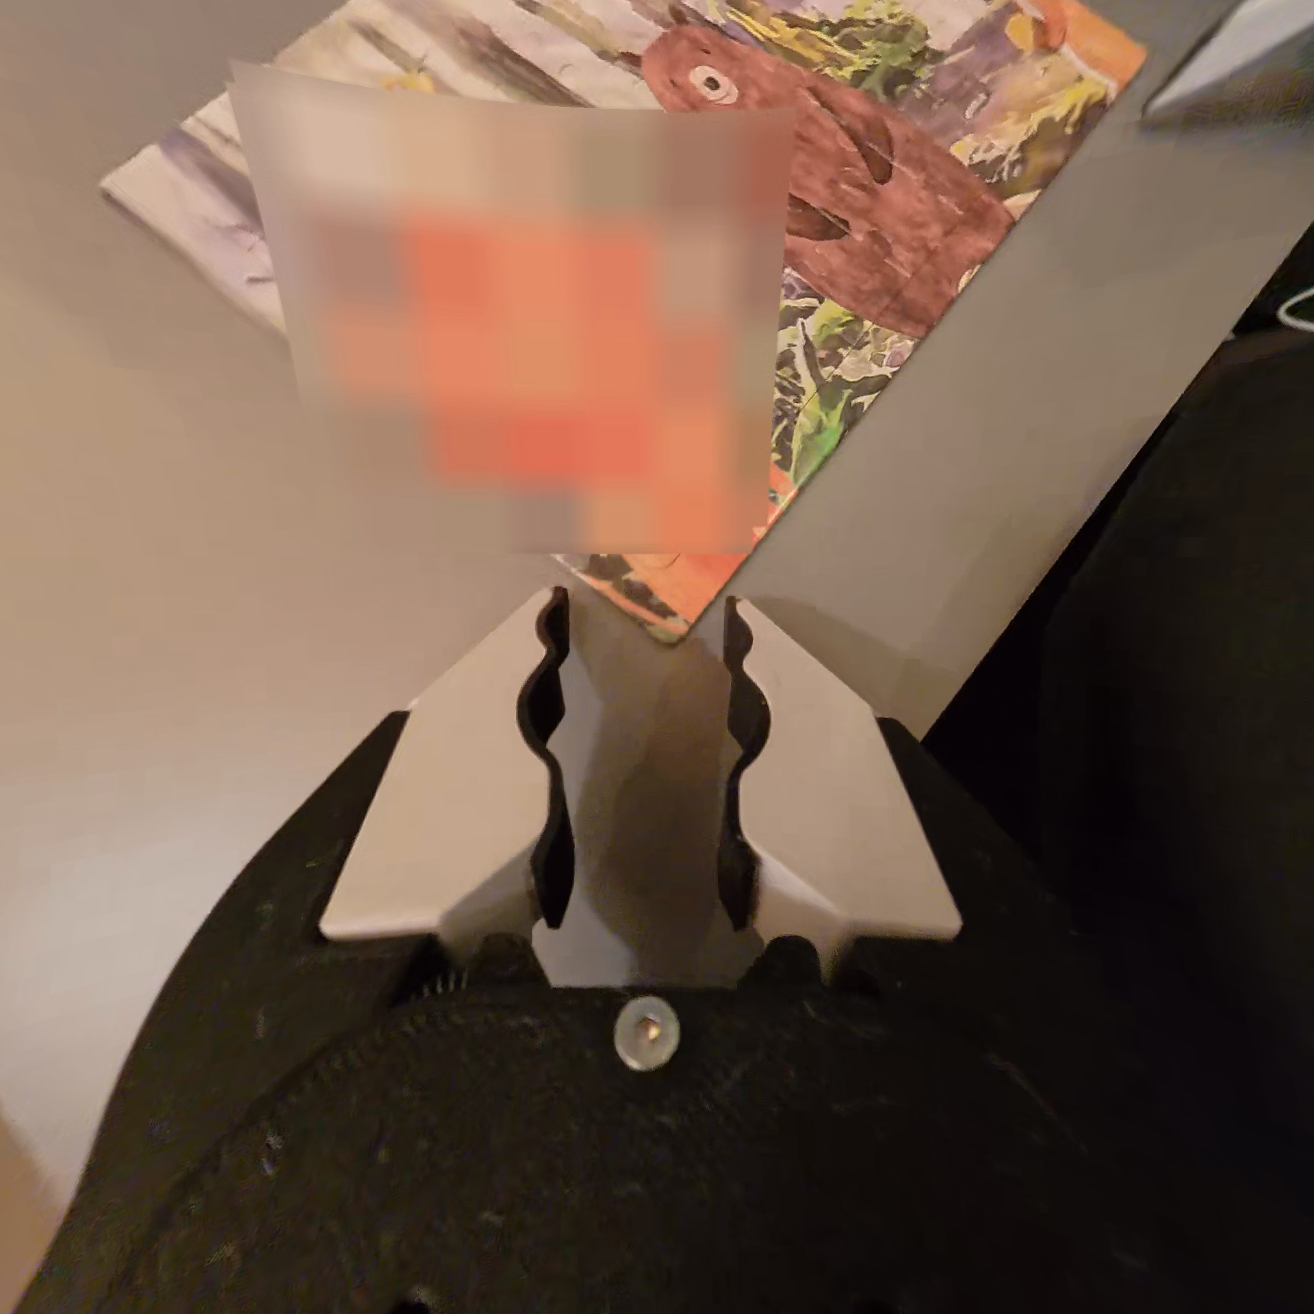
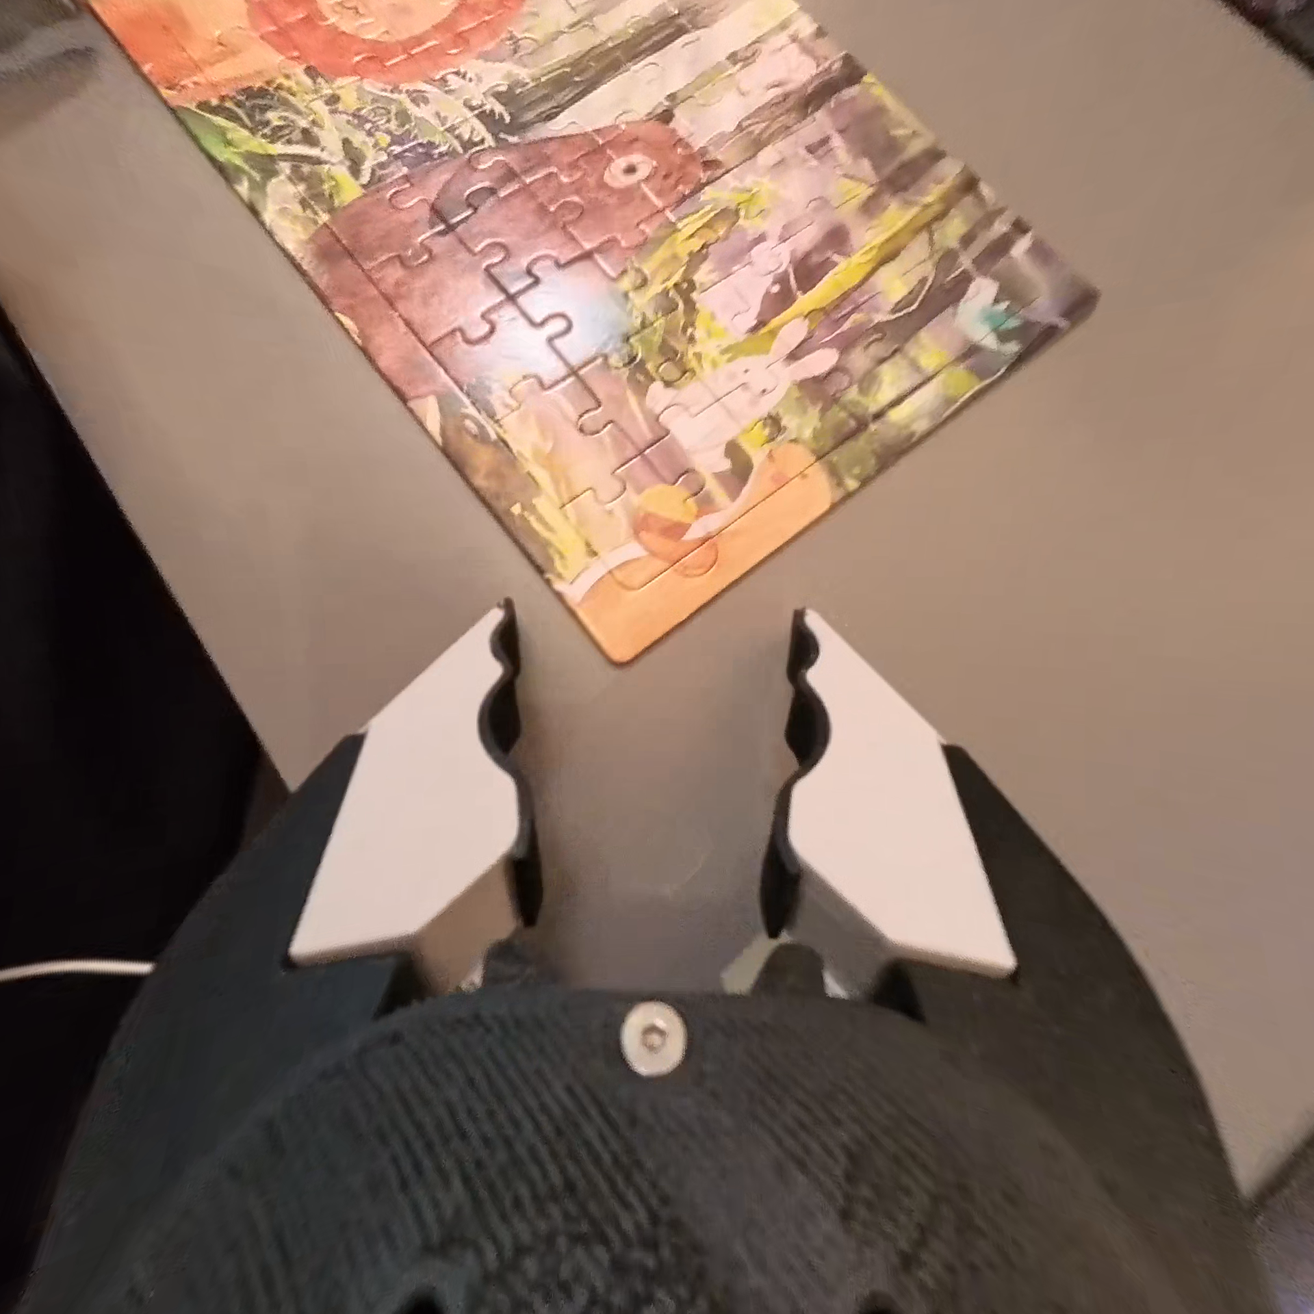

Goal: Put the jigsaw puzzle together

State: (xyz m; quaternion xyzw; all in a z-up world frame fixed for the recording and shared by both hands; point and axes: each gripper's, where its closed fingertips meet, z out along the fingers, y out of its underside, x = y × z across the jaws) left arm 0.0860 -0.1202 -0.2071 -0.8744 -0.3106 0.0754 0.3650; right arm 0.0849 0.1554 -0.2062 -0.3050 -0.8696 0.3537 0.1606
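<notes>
One puzzle [image 2: 626, 298] lies flat on the grey table [image 2: 1066, 569], and in both wrist views it looks assembled: no loose pieces or gaps seen, tho a mosaic patch hides much of it in the left view. It sits dead ahead of each gripper, corner-first. In the right view the orange corner points straight at the right gripper [image 2: 654, 618], just past the tips and between them, not touching; the long axis runs diagonally away, up and to the left. In the left view another corner of the puzzle [image 1: 853, 234] sits just in front of the left gripper [image 1: 647, 597], the sheet spreading away up-frame; long axis there can't be told w/ the patch over it. Two grippers, both empty. Right has a wide gap between its fingers, left a narrower gap but still clearly parted, nothing held in either. Which is nearer can't be told for sure; both hover close to a corner. Judgement: task looks about done, so any next move is prob. just pressing seams flat or nudging a corner, approached head-on. A pale box-like edge [image 1: 1237, 71] shows top right in the left view, apart from the puzzle.
</notes>
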